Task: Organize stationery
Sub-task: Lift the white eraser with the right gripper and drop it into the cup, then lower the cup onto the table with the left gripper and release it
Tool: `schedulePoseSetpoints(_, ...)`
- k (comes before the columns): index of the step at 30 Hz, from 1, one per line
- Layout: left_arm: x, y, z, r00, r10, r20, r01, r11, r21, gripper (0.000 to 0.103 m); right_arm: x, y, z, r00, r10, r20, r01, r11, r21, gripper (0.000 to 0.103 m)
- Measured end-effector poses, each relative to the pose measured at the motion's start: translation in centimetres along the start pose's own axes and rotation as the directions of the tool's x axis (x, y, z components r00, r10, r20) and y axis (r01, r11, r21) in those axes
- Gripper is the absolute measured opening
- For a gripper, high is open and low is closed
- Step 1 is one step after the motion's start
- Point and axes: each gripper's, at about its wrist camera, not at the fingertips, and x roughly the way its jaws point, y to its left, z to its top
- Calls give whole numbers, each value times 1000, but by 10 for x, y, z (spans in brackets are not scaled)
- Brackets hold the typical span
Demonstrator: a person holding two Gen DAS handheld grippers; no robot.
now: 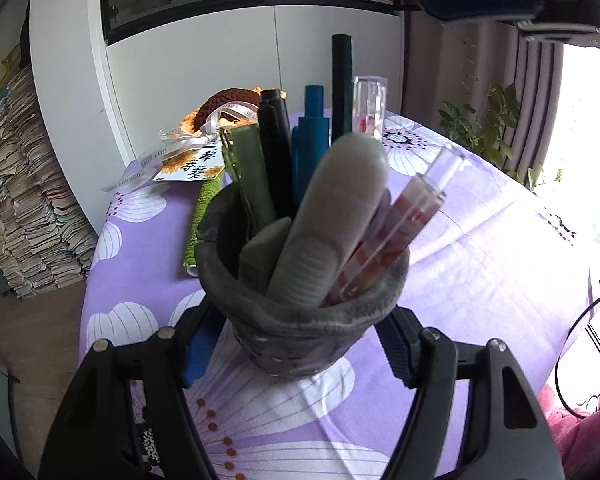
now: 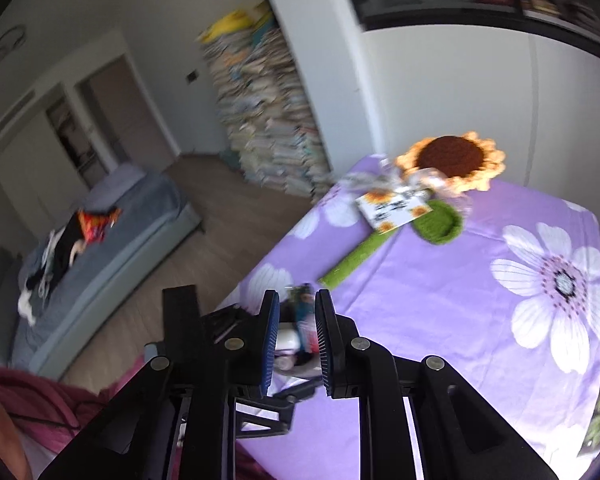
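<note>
Left claw [image 1: 300, 344] clamped around grey felt pen holder [image 1: 300, 320] packed with pens, upright on purple floral counter [image 1: 480, 280]; right claw [image 2: 297, 340] nearly closed, gripping nothing.

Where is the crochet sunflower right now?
The crochet sunflower lies at the far edge of the purple flowered tablecloth, near the white cabinet, right beside the sunflower card. In the left wrist view it peeks out behind the gray pen holder.

wrist views, angled down, shared tablecloth [image 1: 480, 280]
</note>
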Motion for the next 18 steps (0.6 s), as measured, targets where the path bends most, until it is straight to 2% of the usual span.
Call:
schedulePoseSetpoints(3,7,4,10,999,32,-20,-33,998,-58,70,-3,-18,-10,995,-97,22,96,994,59,18)
schedulePoseSetpoints(5,10,5,18,998,60,-33,-63,992,-111,70,-3,-29,-18,984,-177,34,173,981,94,18)
schedulePoseSetpoints(8,14,5,30,995,97,-35,-102,980,-172,70,0,-39,-31,947,-316,55,308,944,120,18)
schedulePoseSetpoints(10,15,-2,37,991,126,-33,-130,975,-180,70,3,-46,-40,926,-373,59,363,922,139,18)
schedulePoseSetpoints(13,20,-12,46,992,123,-42,-129,971,-202,70,8,-53,-52,912,-406,55,393,905,162,18)
schedulePoseSetpoints(18,39,-27,57,994,62,-88,-81,967,-241,70,3,-62,-63,915,-398,65,378,902,208,18)
